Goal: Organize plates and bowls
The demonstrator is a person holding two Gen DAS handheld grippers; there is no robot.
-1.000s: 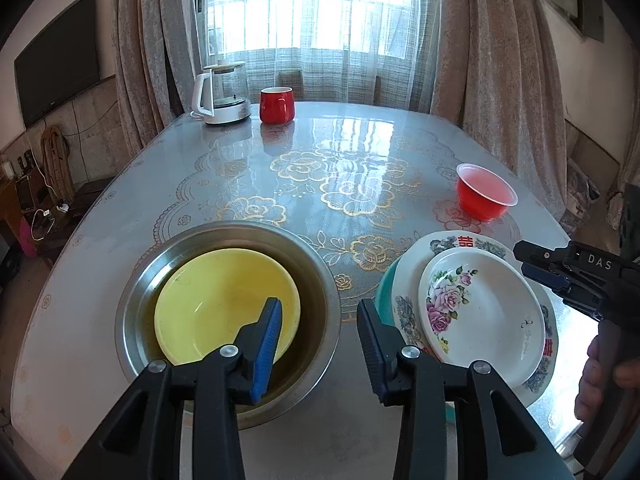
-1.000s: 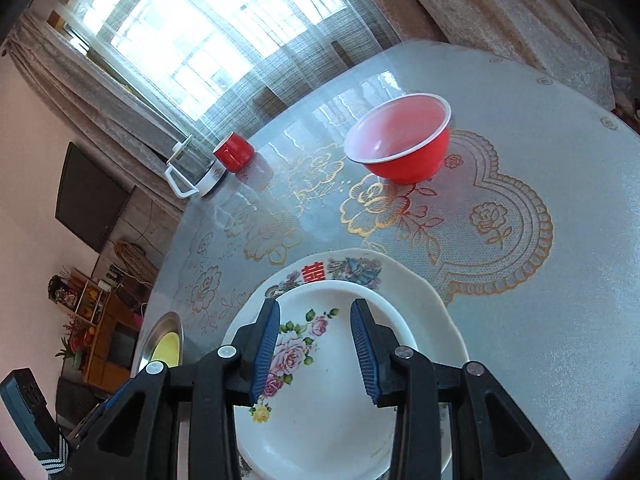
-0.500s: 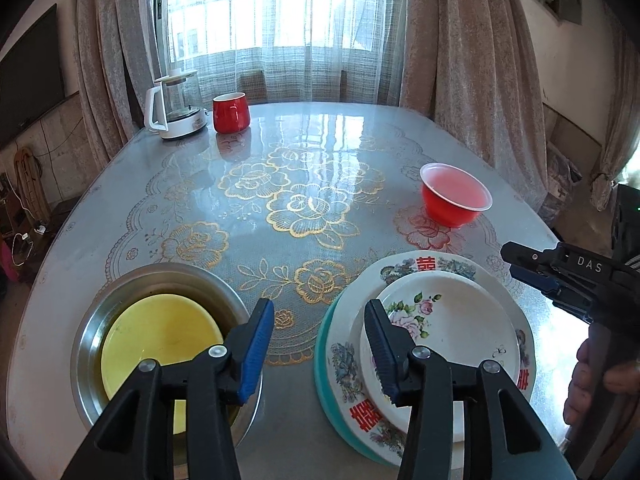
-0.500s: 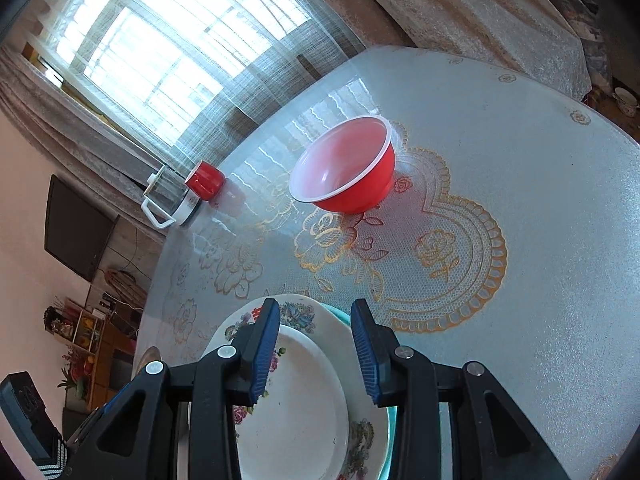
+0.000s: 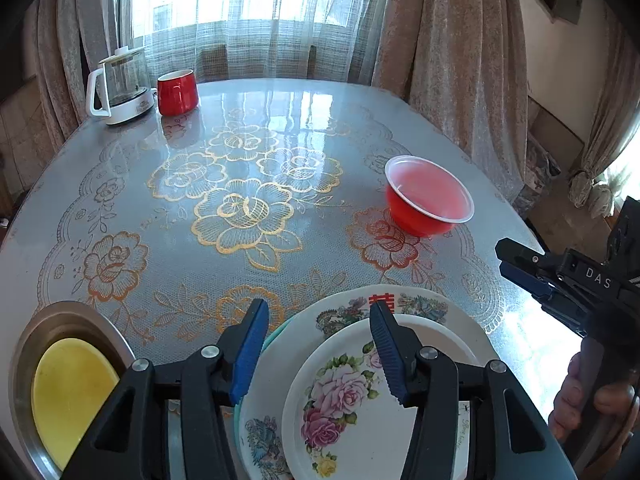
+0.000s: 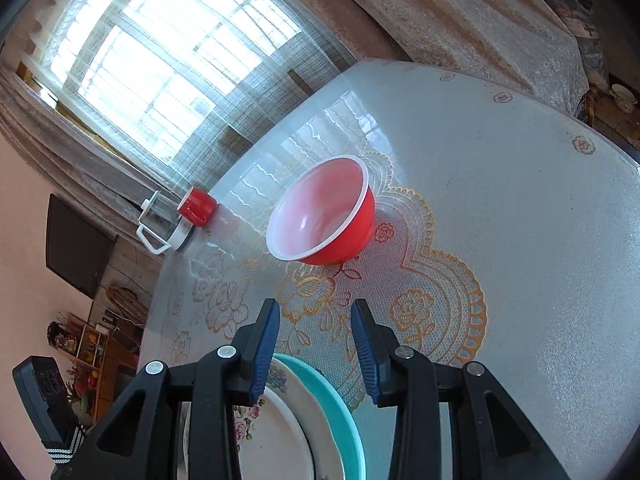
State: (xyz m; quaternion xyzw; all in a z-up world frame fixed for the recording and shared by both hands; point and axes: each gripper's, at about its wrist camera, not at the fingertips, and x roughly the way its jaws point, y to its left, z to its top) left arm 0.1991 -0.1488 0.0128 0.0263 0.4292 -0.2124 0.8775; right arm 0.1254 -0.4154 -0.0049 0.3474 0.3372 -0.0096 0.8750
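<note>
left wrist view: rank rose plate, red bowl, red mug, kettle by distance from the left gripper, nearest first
From the left gripper, jaws opening, nothing between them:
1. Rose plate: directly below the fingers, on top of the stack.
2. Red bowl: mid-table, to the right.
3. Red mug and kettle: far left edge by the window, side by side, too close to call.

From my left tongs' view, stacked plates [image 5: 352,396] lay nearest, a basin [image 5: 48,320] to their left holding a dish [image 5: 68,392], a bowl [image 5: 428,200] behind.

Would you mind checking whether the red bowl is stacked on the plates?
No, the red bowl stands alone on the table, apart from the plate stack.
</note>
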